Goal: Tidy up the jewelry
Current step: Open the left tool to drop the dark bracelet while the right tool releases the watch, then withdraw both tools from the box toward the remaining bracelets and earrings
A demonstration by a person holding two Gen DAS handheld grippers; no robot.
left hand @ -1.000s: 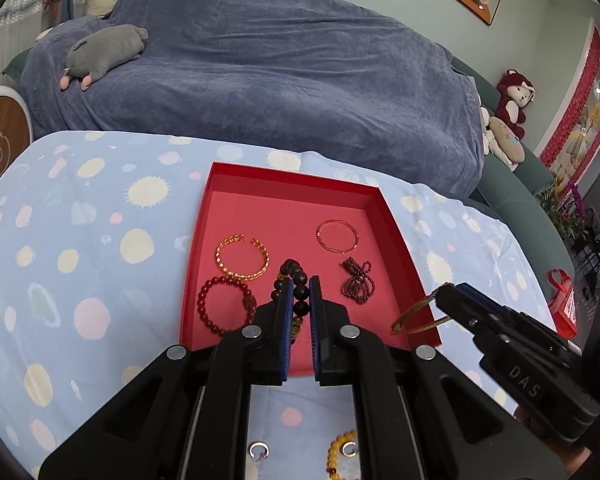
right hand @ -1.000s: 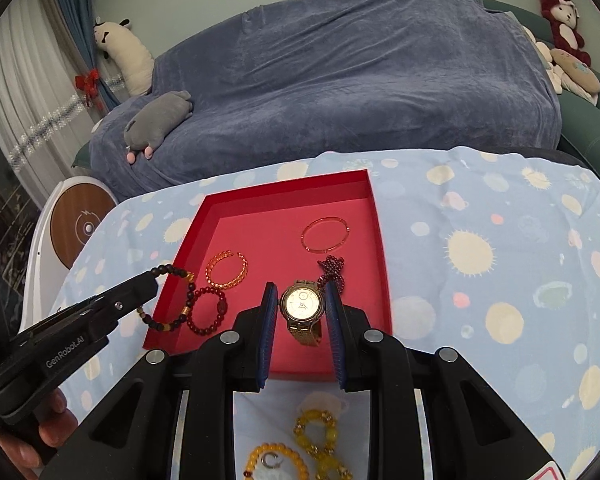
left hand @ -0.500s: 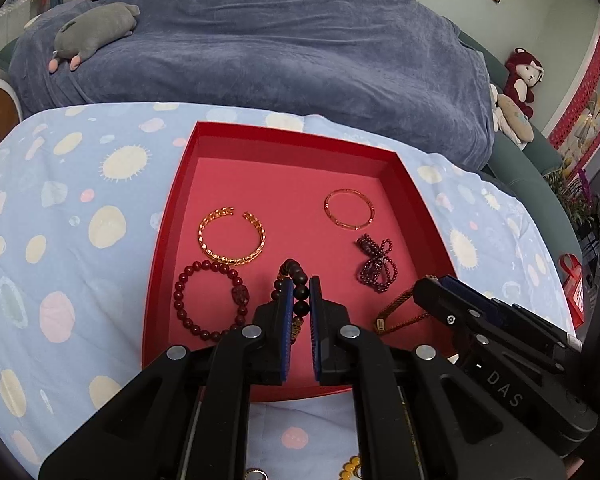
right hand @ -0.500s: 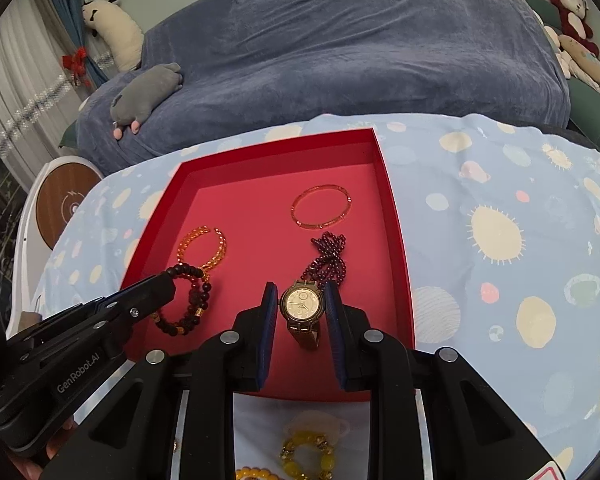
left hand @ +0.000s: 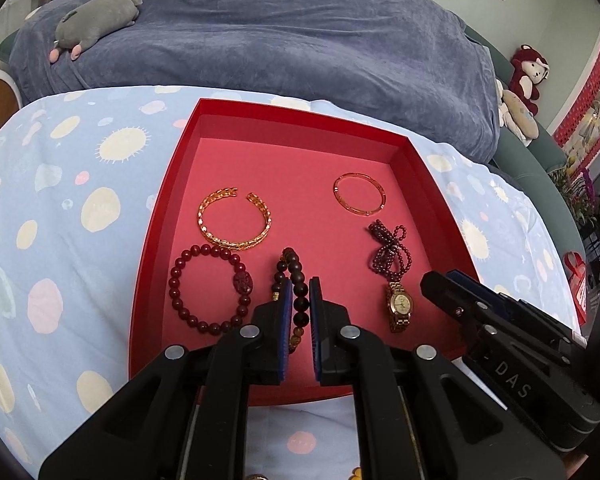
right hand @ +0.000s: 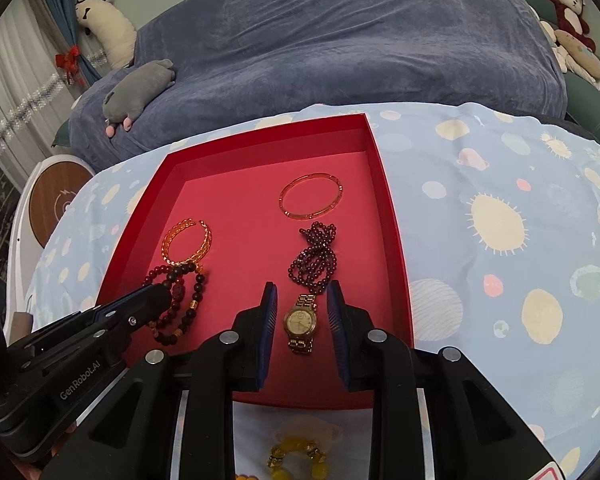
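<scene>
Right wrist view: right tool (right hand: 302, 310) spread around the watch (right hand: 301, 322), left tool (left hand: 300, 304) pinching the bead bracelet (left hand: 294, 280), which might snag on release.

Ahead of the right gripper (right hand: 302, 312) the gold watch (right hand: 301, 325) lies between its parted jaws, and just beyond it the purple bead strand (right hand: 314, 258) and the thin orange bangle (right hand: 311, 197) block the straight line. To its left, bare red floor runs to the far wall of the red tray (right hand: 392, 216) — open passage. The left gripper (left hand: 300, 312) has the dark bead bracelet (left hand: 294, 280) in its narrow gap; the red bead bracelet (left hand: 210, 286) and gold cuff (left hand: 234, 222) crowd its left, bare floor lies ahead.
</scene>
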